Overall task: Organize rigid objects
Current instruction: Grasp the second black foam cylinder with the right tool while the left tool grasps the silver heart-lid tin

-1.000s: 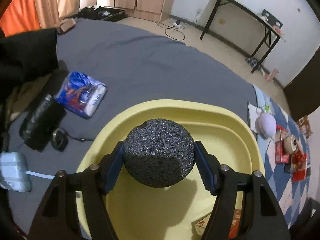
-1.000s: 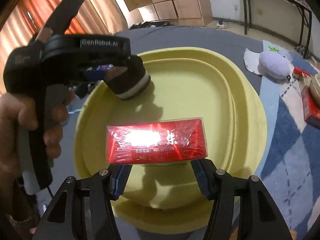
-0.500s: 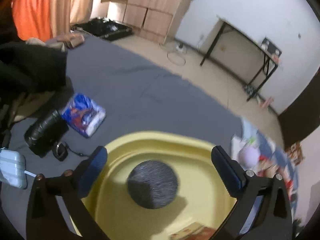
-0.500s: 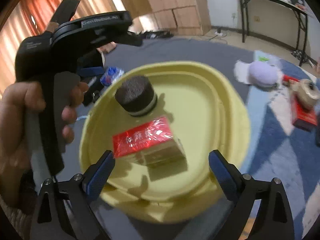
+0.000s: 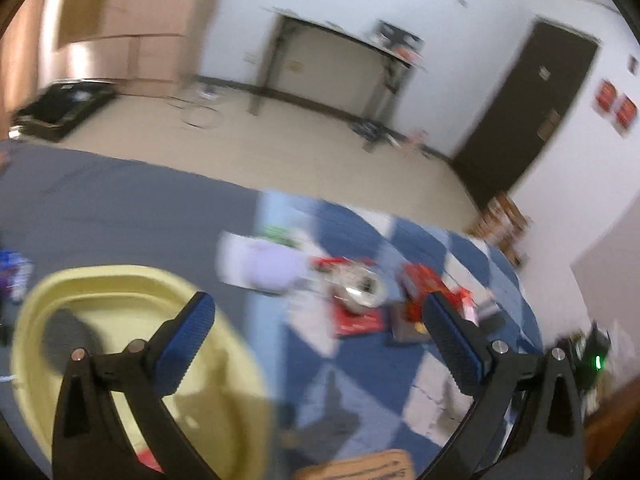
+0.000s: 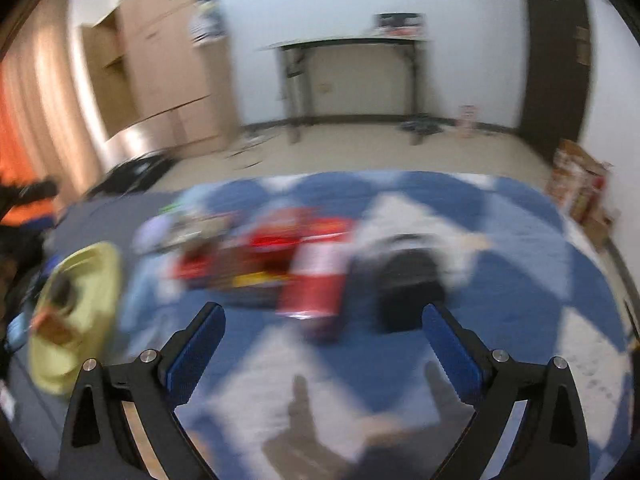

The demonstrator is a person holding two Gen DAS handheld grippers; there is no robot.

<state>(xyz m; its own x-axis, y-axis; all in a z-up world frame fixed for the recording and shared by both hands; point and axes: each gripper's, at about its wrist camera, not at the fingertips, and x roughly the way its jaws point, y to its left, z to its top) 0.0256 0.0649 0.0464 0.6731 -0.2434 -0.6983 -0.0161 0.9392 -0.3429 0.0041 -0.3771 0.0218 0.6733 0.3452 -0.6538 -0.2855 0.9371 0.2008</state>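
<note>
Red can (image 6: 316, 284): lies on the bed's checked blanket (image 6: 500, 240), right of the yellow basin (image 6: 80, 280). Probably light, stiff, slippery; grip across its round body. Left tongs (image 5: 320, 344) and right tongs (image 6: 324, 348): wide apart, empty.

Both fisheye views are heavily motion-blurred, evenly lit indoors, with dark, curved corners.
</note>
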